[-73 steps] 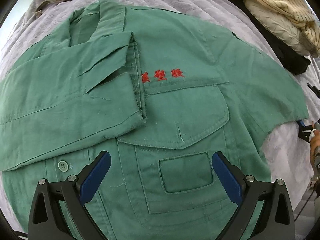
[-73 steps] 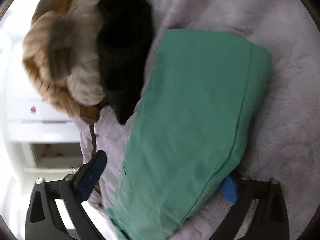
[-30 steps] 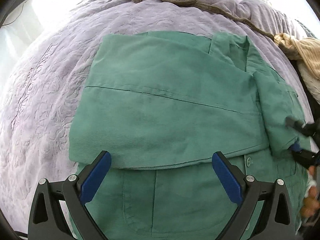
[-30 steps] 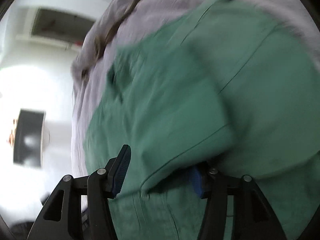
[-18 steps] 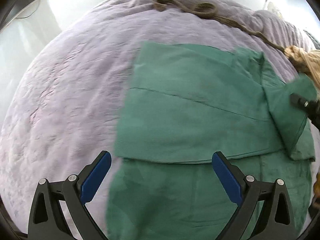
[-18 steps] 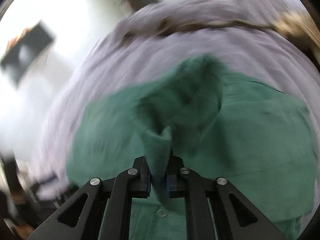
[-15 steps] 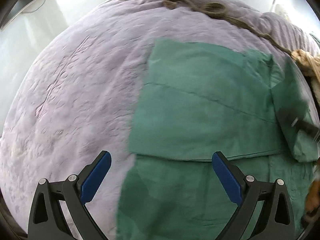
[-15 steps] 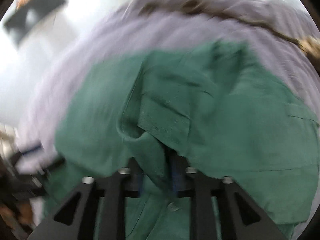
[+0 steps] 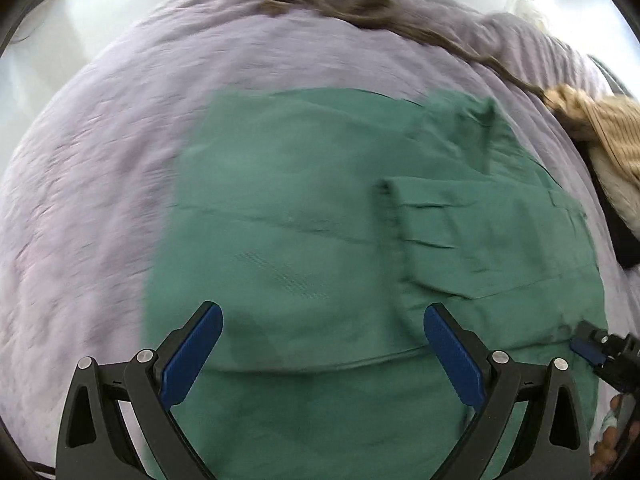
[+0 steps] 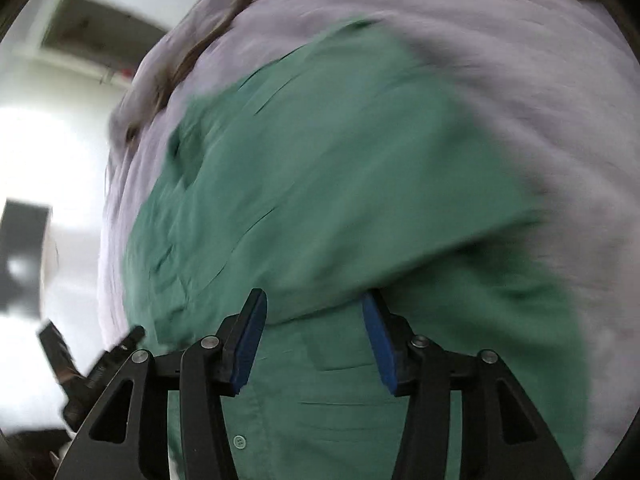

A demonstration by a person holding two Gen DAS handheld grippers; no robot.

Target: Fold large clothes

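A green work shirt (image 9: 320, 248) lies on a lilac bed cover, both sleeves folded across its front; the second folded sleeve (image 9: 472, 232) lies on the right half. My left gripper (image 9: 320, 344) is open and empty, hovering over the shirt's lower middle. My right gripper (image 10: 314, 340) is open and empty, just above the shirt (image 10: 320, 200) near the sleeve's edge; it also shows at the right edge of the left wrist view (image 9: 600, 356). The right wrist view is blurred.
The lilac bed cover (image 9: 100, 200) surrounds the shirt, with wide bare cover to the left. A brown cord (image 9: 380, 12) lies along the far edge. A tan striped garment (image 9: 600, 128) and a dark garment (image 9: 624, 232) are piled at the far right.
My right gripper carried the right sleeve over the shirt's front, laid it down and opened. My left gripper stayed open and shifted back over the shirt.
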